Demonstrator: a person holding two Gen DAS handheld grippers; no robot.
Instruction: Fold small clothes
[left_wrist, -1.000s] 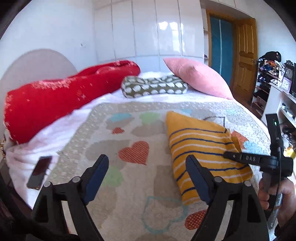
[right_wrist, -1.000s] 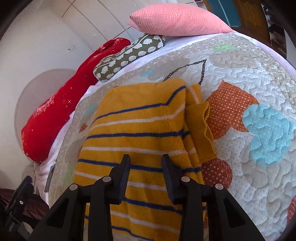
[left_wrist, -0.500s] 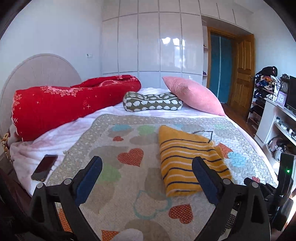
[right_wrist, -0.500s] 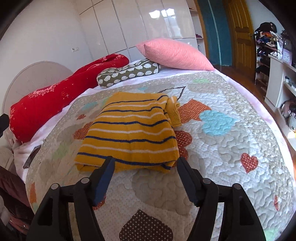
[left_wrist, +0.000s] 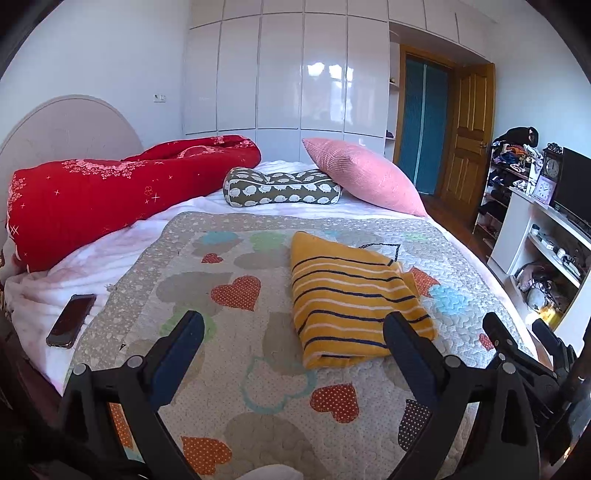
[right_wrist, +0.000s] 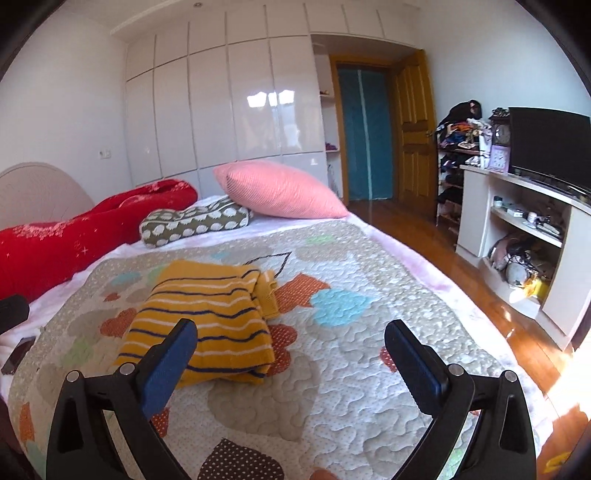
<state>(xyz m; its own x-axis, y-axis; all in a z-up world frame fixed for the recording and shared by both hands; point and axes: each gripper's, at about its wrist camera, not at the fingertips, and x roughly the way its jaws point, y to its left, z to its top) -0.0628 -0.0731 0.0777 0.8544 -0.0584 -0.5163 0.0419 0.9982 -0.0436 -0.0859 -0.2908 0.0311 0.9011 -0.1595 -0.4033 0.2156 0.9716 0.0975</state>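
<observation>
A yellow sweater (left_wrist: 351, 295) with blue and white stripes lies folded flat on the heart-patterned quilt (left_wrist: 258, 369). My left gripper (left_wrist: 291, 325) hovers short of its near edge, open and with nothing between its fingers. In the right wrist view the same sweater (right_wrist: 207, 314) lies ahead and to the left. My right gripper (right_wrist: 291, 328) stands back from it over the quilt (right_wrist: 369, 350). Its jaws are opening wide and hold nothing. The right gripper's black frame (left_wrist: 517, 350) also shows at the lower right of the left wrist view.
A dark phone (left_wrist: 70, 315) lies on the white sheet at the bed's left edge. A red duvet (left_wrist: 110, 192), a patterned pillow (left_wrist: 280, 188) and a pink pillow (left_wrist: 362, 177) fill the far end. A white shelf unit (right_wrist: 517, 221) stands across the wooden floor (right_wrist: 461, 288).
Both grippers pulled back from the sweater and tipped upward. The right jaws went from narrow above the sweater to wide apart. The sweater stays folded on the quilt.
</observation>
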